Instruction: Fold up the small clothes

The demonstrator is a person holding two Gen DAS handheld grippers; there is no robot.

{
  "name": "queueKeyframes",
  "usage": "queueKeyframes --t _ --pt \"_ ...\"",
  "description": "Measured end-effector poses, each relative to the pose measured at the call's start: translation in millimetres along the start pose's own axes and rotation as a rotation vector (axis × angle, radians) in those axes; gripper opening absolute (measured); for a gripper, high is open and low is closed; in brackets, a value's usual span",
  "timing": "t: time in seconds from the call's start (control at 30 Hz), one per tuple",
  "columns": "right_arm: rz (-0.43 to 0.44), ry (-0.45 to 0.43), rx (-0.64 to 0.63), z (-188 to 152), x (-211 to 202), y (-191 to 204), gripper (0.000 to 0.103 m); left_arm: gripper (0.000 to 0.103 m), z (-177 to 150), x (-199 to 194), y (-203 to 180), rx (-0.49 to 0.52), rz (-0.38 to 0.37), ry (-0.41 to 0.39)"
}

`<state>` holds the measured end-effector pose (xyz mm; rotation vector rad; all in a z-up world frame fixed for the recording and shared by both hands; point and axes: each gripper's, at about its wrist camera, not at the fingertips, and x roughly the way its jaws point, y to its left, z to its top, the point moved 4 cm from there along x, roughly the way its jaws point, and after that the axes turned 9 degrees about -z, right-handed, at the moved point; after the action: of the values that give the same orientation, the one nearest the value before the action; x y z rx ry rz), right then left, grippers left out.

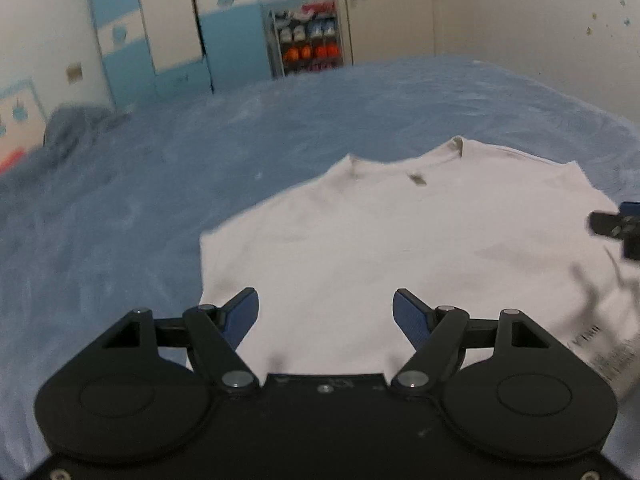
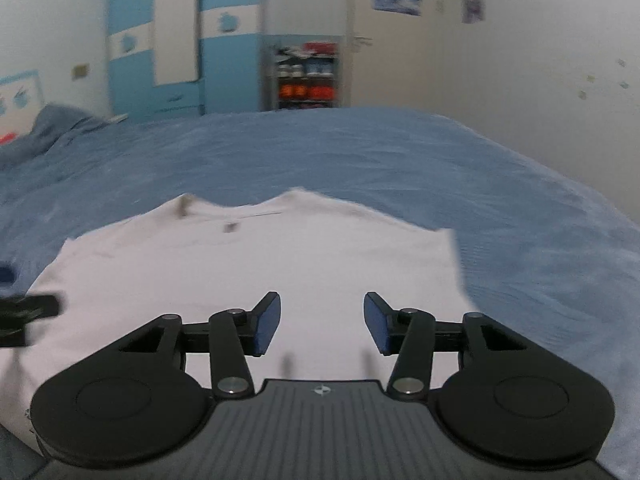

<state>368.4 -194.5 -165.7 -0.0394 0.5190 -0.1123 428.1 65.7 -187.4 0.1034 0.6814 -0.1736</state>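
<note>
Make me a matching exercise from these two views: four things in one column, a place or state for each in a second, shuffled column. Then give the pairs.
Things:
1. white shirt
2. blue bedspread
3. left gripper
4. metal shoe rack

Places or states:
A. standing against the far wall
B. open, above the garment's near edge
C. lying spread flat, collar pointing away
D. covering the bed under the garment

Pairs: 1-C, 2-D, 3-B, 4-A

The right gripper is open too.
</note>
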Motion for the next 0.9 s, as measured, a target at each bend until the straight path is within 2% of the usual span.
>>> queueKeyframes --t 0.13,0.17,0.23,0.27,0.37,0.47,0.57,0.63,0.7,0.73,0.77,0.83,0.87,0.9 --pt "0.031 0.043 -0.038 -5.0 30.3 28.8 0.057 0.076 10.4 36.5 2.6 -0.057 -0.007 0.019" --pt "0.029 0.052 -0.052 -6.4 36.2 34.4 0.057 0.076 10.2 43.7 3.2 -0.066 0.016 0.029" --pt "0.014 0.058 -0.072 -11.8 42.6 38.6 0.057 0.076 6.9 54.0 0.7 -0.060 0.135 0.055" --pt "0.010 0.061 -0.080 -16.0 43.5 39.0 0.057 0.076 2.3 61.9 5.8 -0.049 0.165 0.076" --pt "0.030 0.056 -0.091 -20.9 37.8 32.4 0.057 0.079 -12.8 80.3 32.0 -0.060 0.167 0.144" --pt "0.029 0.052 -0.089 -21.2 33.1 26.7 0.056 0.079 -22.4 77.4 47.4 -0.096 0.110 0.114" --pt "0.001 0.045 -0.091 -19.8 34.5 22.1 0.056 0.079 -26.6 70.9 51.1 -0.120 0.141 0.111" --pt "-0.041 0.046 -0.105 -20.2 33.4 11.2 0.056 0.079 -28.5 57.9 50.8 -0.076 0.156 0.113" --pt "-0.090 0.057 -0.104 -21.2 32.2 -7.8 0.057 0.079 -29.4 49.2 51.2 -0.025 0.204 0.127" --pt "-0.103 0.067 -0.091 -21.6 31.1 -20.9 0.069 0.079 -30.4 46.7 53.9 -0.009 0.213 0.143" --pt "-0.098 0.077 -0.061 -22.1 29.2 -36.8 0.073 0.078 -31.7 46.1 59.2 -0.005 0.228 0.167" --pt "-0.109 0.092 -0.018 -20.2 23.5 -66.4 0.071 0.076 -24.8 29.0 56.1 -0.022 0.226 0.191" --pt "-0.129 0.092 -0.018 -17.3 18.5 -80.0 0.065 0.076 -19.0 17.3 52.9 -0.022 0.204 0.170" --pt "-0.161 0.090 -0.025 -14.5 12.8 -92.4 0.063 0.076 -14.7 6.3 50.4 -0.017 0.187 0.143"
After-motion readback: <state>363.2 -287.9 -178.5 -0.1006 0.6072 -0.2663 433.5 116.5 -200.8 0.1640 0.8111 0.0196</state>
